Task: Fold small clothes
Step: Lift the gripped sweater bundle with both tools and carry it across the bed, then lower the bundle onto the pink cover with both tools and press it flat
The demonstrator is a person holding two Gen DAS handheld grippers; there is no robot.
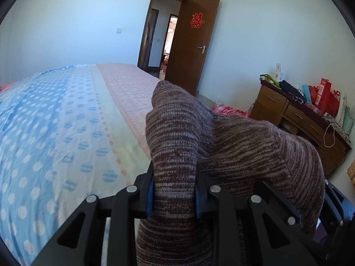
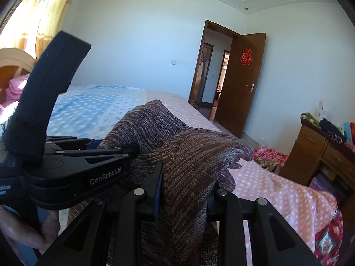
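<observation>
A brown and grey striped knitted garment (image 1: 233, 146) is held up above the bed by both grippers. My left gripper (image 1: 174, 194) is shut on one bunched edge of it, the cloth pinched between the blue pads. My right gripper (image 2: 183, 196) is shut on another bunched part of the same knitted garment (image 2: 193, 168). The left gripper's black body (image 2: 77, 168) shows in the right wrist view, close on the left, with the cloth draped between the two. The lower part of the garment hangs out of sight.
The bed (image 1: 66, 115) has a blue and pink dotted sheet (image 2: 277, 188). A wooden dresser (image 1: 306, 122) piled with bags stands at the right. A brown door (image 1: 193, 44) is open at the back. Red checked cloth (image 1: 230, 110) lies beside the bed.
</observation>
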